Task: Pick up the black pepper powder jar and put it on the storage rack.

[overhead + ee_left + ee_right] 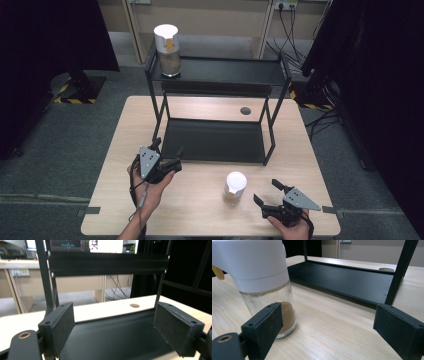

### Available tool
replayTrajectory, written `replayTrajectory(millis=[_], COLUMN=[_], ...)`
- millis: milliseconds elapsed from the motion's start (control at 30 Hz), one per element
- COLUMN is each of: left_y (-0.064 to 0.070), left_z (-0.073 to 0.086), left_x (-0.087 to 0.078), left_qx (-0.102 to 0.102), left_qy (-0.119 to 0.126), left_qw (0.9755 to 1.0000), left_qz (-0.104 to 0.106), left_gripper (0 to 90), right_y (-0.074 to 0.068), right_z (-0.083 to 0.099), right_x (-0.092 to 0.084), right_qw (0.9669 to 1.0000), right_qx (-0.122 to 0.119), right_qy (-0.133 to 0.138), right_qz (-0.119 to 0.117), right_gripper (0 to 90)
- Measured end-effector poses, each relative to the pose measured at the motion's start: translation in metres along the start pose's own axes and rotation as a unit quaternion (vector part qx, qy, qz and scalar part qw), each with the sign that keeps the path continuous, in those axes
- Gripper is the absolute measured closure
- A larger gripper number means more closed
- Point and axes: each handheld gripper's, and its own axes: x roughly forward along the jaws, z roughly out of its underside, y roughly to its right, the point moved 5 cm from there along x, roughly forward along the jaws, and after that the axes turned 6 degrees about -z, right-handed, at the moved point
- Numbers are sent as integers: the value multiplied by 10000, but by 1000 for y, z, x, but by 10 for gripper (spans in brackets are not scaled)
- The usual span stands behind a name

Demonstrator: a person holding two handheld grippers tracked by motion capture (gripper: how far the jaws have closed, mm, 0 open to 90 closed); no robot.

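A small jar with a white lid stands upright on the tabletop, low in the high view and a bit right of the middle. It has brown powder at the bottom. The right gripper sits just to the right of it, near the bottom right of the picture. Its jaws are wide open and hold nothing. In the right gripper view the jar is at the left, just past the left jaw and not between the two jaws. So I think the right gripper must slide left to get the jar in the gap.

The left gripper is farther from the jar, left of the middle, by the front edge of the black shelf. Its jaws are open too, with nothing in them. Another jar stands on the shelf's top, at the upper left.
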Motion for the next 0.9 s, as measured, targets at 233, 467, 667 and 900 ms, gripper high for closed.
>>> replayTrajectory(millis=[233,467,667,900], left_y=[-1,-1,-2,-4], left_z=[23,37,46,57], left_x=[0,1,2,2], left_qx=[-61,-101,-145,-169], left_qy=[-170,-273,-322,-544], left_qw=[9998,9996,9994,9984], left_qz=[24,37,48,16], left_gripper=[161,161,160,158], right_y=[0,0,0,0], right_z=[0,0,0,0], right_x=[0,0,0,0], right_qw=[10000,10000,10000,10000], right_qx=[1,2,1,5], right_qy=[-3,-2,1,12], right_qz=[6,-3,-7,-8], right_gripper=[90,90,90,90])
